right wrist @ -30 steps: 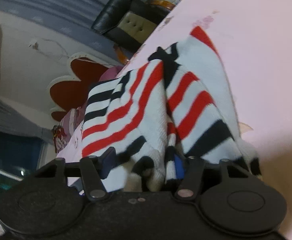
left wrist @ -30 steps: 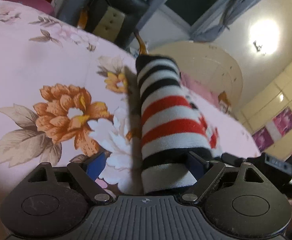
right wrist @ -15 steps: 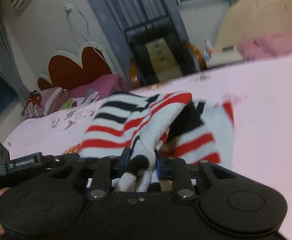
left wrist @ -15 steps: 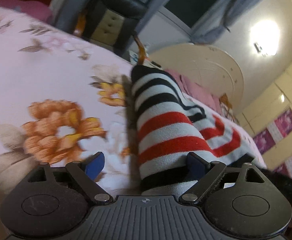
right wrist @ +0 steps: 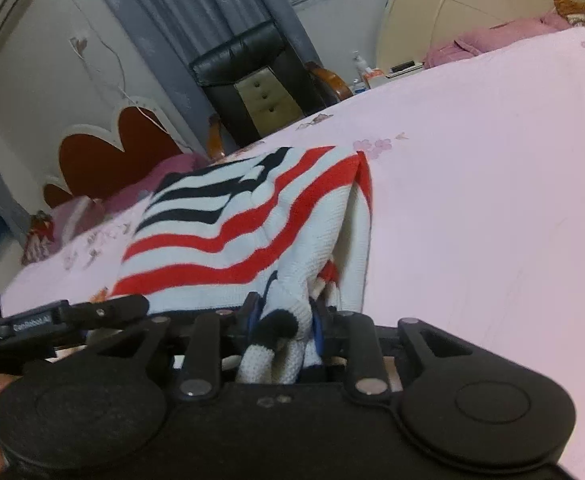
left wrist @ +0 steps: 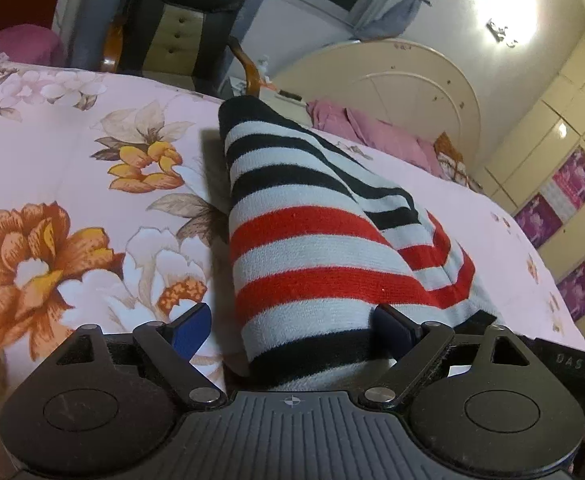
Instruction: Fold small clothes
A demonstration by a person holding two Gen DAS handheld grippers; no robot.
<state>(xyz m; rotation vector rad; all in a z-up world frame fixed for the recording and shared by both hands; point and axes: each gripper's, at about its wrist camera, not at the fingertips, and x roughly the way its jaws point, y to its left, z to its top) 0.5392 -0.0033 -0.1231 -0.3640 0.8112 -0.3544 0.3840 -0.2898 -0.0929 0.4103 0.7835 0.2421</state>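
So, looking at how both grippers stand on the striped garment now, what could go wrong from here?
1. The right gripper pinches only a bunched edge of the striped garment, and its jaws are opening slightly, so the cloth may slip out.
2. The left gripper stands wide open around the cloth; only one pad appears to touch it, so that side could sag.
3. The fold looks uneven and may set crooked on the floral bedsheet.

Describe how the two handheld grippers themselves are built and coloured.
The left gripper has a ribbed dark grey body, two round black discs, black linkage arms with silver pivot pins and blue-padded fingers. The right gripper is matte black, built the same way, with blue pads. White lettering marks a black side bar.
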